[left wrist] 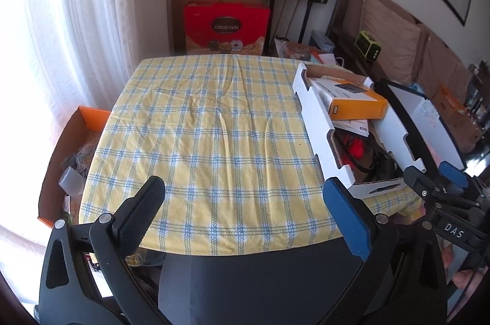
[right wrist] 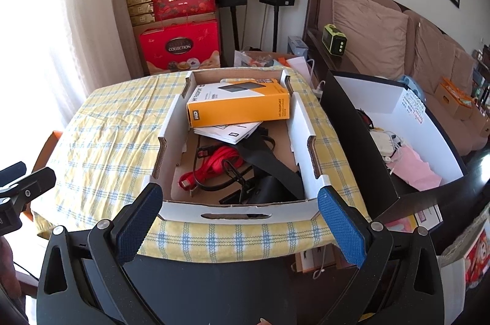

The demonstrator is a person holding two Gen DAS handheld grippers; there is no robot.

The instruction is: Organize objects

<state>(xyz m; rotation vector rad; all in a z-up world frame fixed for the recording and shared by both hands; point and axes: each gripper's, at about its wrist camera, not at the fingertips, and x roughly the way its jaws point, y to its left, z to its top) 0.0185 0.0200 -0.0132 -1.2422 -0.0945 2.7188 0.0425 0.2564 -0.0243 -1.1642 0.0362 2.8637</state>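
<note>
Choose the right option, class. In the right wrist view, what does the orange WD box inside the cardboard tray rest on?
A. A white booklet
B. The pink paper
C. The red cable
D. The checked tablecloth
A: the orange WD box lies tilted across the far end of the cardboard tray, with a white booklet poking out from beneath its near edge.

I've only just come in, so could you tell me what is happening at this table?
A person holds two grippers over the checked tablecloth. Both the left gripper and the right gripper are open and hold nothing. The right one faces the cardboard tray, which holds an orange box, a red cable and black items. Nothing is gripped.
</note>
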